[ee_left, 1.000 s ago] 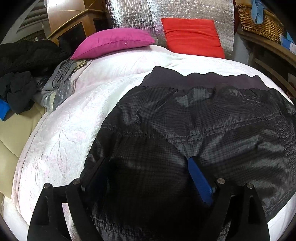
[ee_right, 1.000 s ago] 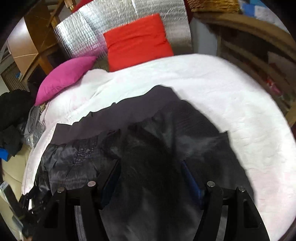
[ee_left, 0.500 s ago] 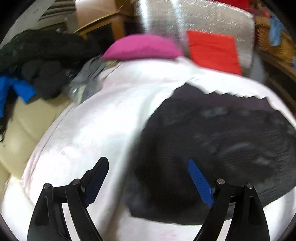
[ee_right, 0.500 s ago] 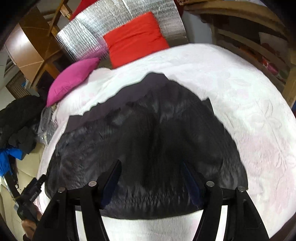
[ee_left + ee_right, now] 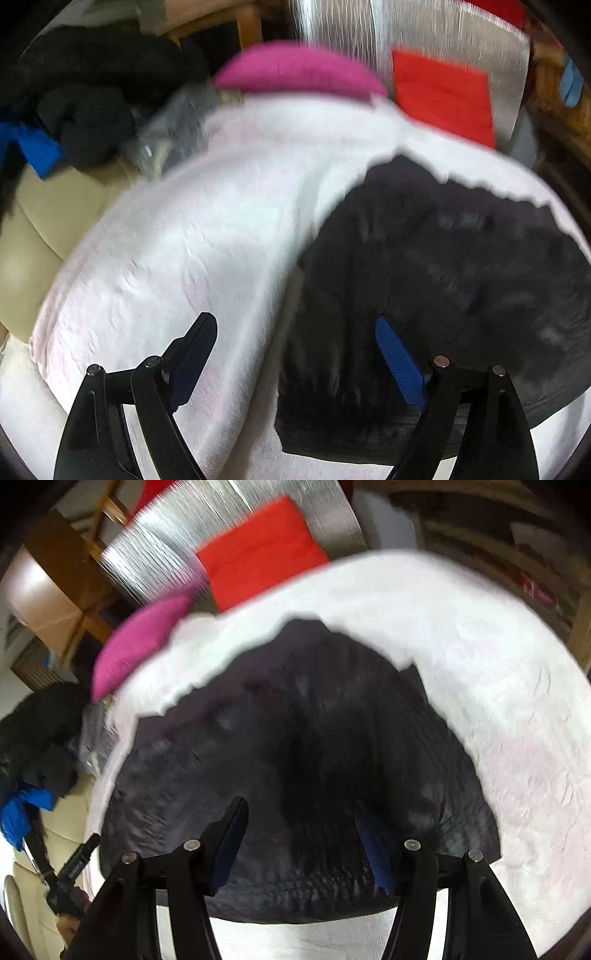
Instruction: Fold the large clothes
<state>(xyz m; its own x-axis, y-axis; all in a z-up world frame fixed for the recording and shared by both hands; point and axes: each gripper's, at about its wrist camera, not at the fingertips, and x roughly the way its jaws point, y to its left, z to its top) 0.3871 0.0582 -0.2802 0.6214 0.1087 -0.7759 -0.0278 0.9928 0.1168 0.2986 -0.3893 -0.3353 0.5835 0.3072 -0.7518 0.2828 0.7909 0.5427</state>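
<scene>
A black quilted garment [image 5: 443, 266] lies flat and folded on the white bed cover [image 5: 203, 240]. My left gripper [image 5: 293, 319] hovers open over the garment's left edge, its left finger above bare cover and its right finger above the cloth. In the right wrist view the same garment [image 5: 314, 738] fills the middle, with its near hem just under my right gripper [image 5: 300, 808]. That gripper's jaws are closing, still apart, with cloth below them but nothing pinched between the pads. Both views are blurred.
A magenta pillow [image 5: 299, 70] and a red cushion [image 5: 443, 92] lean on a silver padded panel [image 5: 443, 33] at the bed's far end. A heap of dark clothes [image 5: 85, 92] lies on a beige seat [image 5: 37, 229] to the left. Wooden shelves [image 5: 517, 554] stand to the right.
The left gripper has slid left, from over the garment's middle to its left edge. The right gripper's jaws have narrowed slightly, and the garment now lies spread flat beneath it.
</scene>
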